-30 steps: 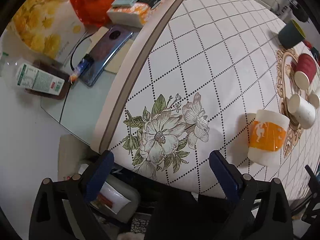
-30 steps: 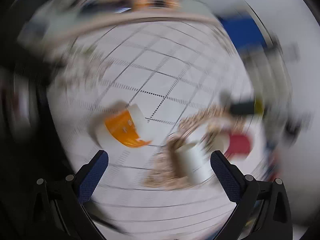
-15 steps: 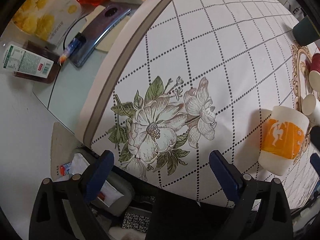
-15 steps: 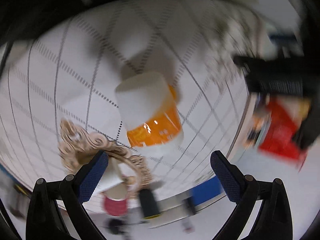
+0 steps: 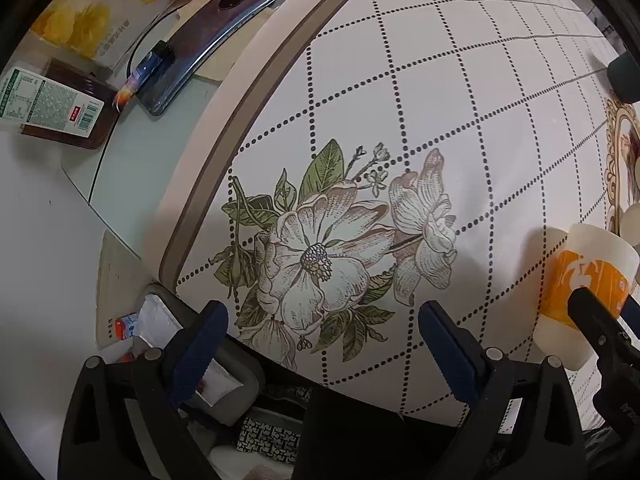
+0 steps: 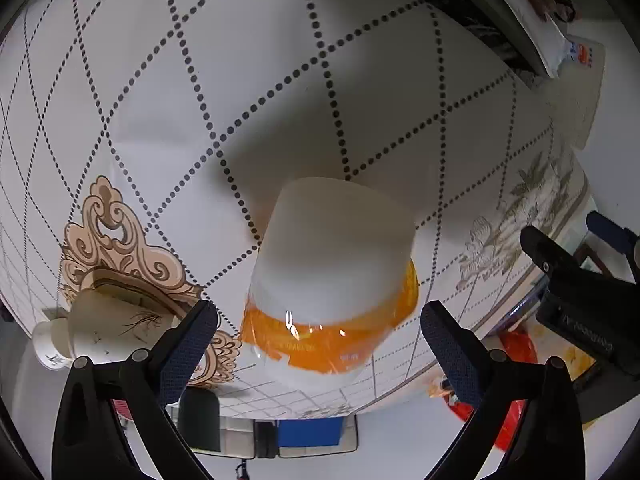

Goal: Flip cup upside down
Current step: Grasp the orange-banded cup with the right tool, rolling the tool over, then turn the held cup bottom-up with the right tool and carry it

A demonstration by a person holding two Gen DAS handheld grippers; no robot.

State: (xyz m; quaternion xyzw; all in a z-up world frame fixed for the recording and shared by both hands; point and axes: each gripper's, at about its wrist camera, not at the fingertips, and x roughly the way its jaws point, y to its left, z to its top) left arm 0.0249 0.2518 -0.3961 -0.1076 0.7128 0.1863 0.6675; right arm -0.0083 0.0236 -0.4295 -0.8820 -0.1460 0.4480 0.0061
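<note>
A white cup with an orange band (image 6: 332, 280) stands on the patterned tablecloth (image 6: 240, 80). In the right wrist view, which is rolled upside down, it fills the space between the fingers of my right gripper (image 6: 318, 320). The jaws are wide apart, on either side of the cup and not touching it. The same cup (image 5: 588, 284) shows at the right edge of the left wrist view, with a right gripper finger in front of it. My left gripper (image 5: 322, 332) is open and empty over the flower print at the table's near edge.
A small white cup (image 6: 96, 328) lies on its side on the ornate print beside the orange cup, and a dark cup (image 5: 624, 80) stands further back. A phone (image 5: 208, 40), packets and boxes lie on the side surface to the left. The table edge (image 5: 240, 128) runs diagonally.
My right gripper has rolled upside down and closed in on the orange cup, which now sits between its fingers. My left gripper has drifted slightly forward and left.
</note>
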